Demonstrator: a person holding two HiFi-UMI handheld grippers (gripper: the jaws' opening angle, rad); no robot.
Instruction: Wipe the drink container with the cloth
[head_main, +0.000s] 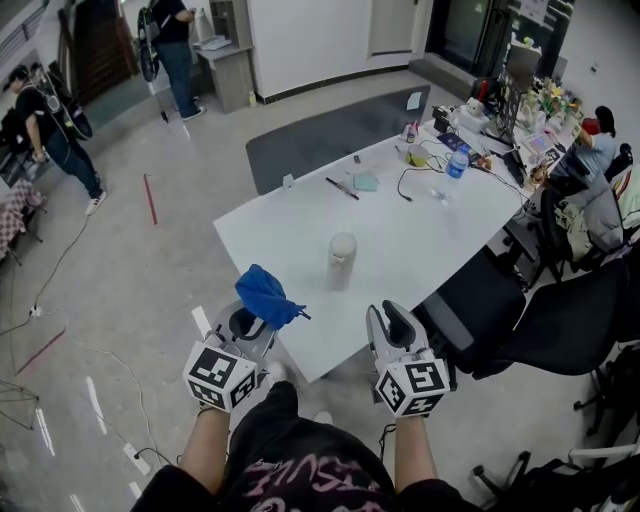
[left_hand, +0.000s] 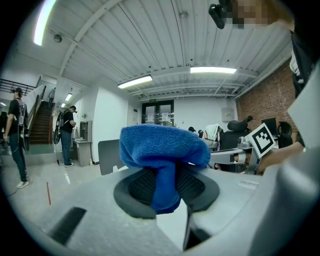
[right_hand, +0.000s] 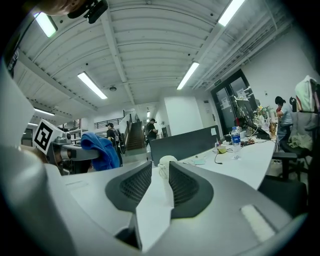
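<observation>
Before the white counter (head_main: 420, 250), both grippers hang just short of its near edge, aimed roughly level across it. Left gripper (head_main: 245, 322) is clamped on the blue cloth (head_main: 264, 293), bunched above its jaws, presumably ready for wiping. Right gripper (head_main: 392, 325) has its jaws slightly apart and empty, seemingly lined up to steady the pale drink container (head_main: 342, 260), which stands upright and untouched near the counter's front. Setting: open office, glossy floor (head_main: 130, 270); the far end carries a water bottle (head_main: 456, 163) and cables (head_main: 405, 185).

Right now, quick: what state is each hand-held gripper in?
Left hand-held gripper: shut on the cloth.
Right hand-held gripper: open, nothing between its jaws.
</observation>
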